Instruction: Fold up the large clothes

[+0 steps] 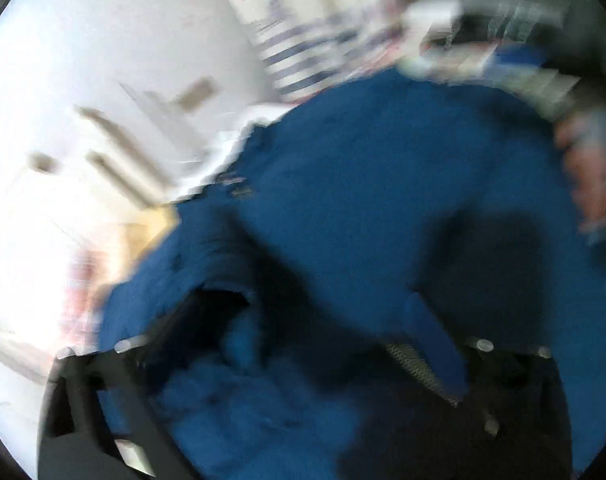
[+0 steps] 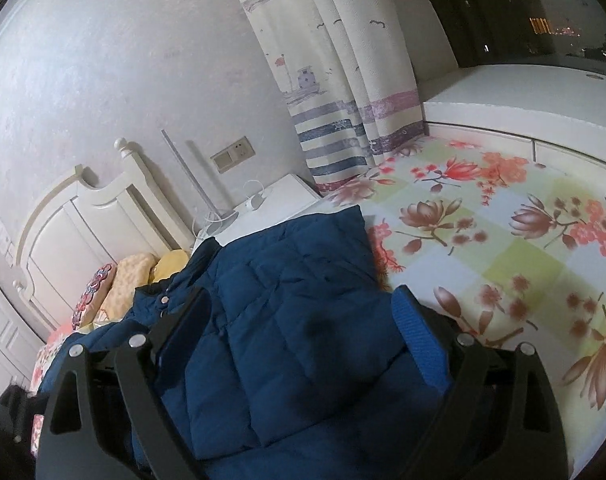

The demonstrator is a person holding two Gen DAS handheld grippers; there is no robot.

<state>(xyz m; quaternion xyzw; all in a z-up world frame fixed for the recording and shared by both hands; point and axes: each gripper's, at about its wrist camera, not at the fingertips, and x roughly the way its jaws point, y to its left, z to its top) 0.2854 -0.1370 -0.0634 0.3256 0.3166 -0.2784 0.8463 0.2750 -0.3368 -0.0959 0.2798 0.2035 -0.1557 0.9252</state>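
Observation:
A dark blue quilted jacket [image 2: 295,320] lies on the flower-print bed sheet [image 2: 503,232], its collar with metal snaps toward the pillows. My right gripper [image 2: 301,294] hangs over the jacket's middle with both fingers wide apart; the padded cloth lies below them and the pads do not press on it, so it is open. The left wrist view is badly blurred. There the jacket [image 1: 383,184] fills the frame, and my left gripper [image 1: 311,300] stands open above a rumpled part of it. A blurred hand [image 1: 587,172] shows at the right edge.
A white headboard [image 2: 83,232] and pillows [image 2: 131,276] stand at the left. Beside them is a white nightstand [image 2: 279,200] with a cable. A striped curtain [image 2: 335,120] hangs behind. A white ledge [image 2: 523,92] borders the bed's far side.

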